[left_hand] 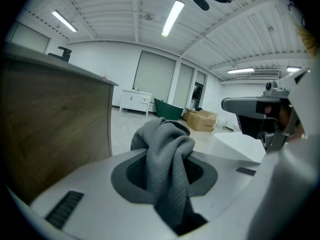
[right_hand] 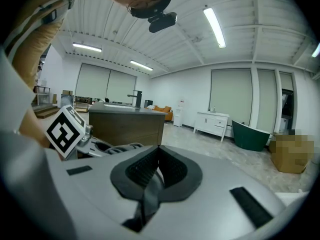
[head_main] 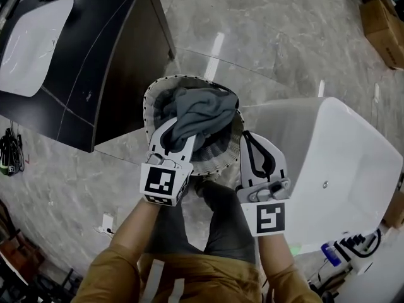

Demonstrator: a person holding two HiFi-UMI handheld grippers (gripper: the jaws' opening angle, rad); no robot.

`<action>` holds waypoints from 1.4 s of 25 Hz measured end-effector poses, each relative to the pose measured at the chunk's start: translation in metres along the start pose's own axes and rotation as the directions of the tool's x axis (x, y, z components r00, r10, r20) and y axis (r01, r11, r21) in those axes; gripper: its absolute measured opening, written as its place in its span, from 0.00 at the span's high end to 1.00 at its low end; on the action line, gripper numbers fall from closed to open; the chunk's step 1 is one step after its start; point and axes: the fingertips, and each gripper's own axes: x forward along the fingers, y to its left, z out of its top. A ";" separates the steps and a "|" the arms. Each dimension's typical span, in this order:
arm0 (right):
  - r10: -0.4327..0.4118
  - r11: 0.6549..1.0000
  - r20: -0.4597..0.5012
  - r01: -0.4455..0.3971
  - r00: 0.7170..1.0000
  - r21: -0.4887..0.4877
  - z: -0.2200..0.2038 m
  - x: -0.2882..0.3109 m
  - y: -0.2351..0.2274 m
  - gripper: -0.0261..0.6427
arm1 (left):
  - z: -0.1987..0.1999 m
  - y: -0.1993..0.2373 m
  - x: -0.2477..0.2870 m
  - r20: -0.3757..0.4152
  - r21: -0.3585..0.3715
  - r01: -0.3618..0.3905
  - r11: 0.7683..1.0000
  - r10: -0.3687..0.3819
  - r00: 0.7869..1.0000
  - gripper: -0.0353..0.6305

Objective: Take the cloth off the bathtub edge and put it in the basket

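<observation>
The grey cloth hangs bunched over the round woven basket, which stands on the floor beside the white bathtub. My left gripper is shut on the cloth. In the left gripper view the cloth bulges up between the pads of that gripper. My right gripper is to the right, over the basket's rim next to the tub, its jaws shut. In the right gripper view a thin grey strip lies between the pads of that gripper; I cannot tell what it is.
A dark counter with a white sink stands at the upper left, close to the basket. A cardboard box sits at the upper right. The person's legs are below the grippers. The floor is grey marble.
</observation>
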 end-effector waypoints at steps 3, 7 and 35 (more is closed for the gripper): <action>0.004 1.000 -0.022 -0.004 1.000 0.009 -0.032 0.011 0.002 0.95 | -0.030 0.006 0.014 -0.019 0.006 0.000 1.000 0.000 1.000 0.78; 0.007 1.000 -0.036 -0.006 0.999 0.023 -0.067 0.026 0.003 0.95 | -0.076 0.008 0.036 -0.067 0.027 0.047 0.999 -0.045 0.997 0.78; -0.004 0.994 -0.125 0.018 0.992 0.111 -0.109 0.033 -0.014 0.95 | -0.141 0.016 0.059 -0.195 0.016 0.070 0.997 -0.065 0.979 0.33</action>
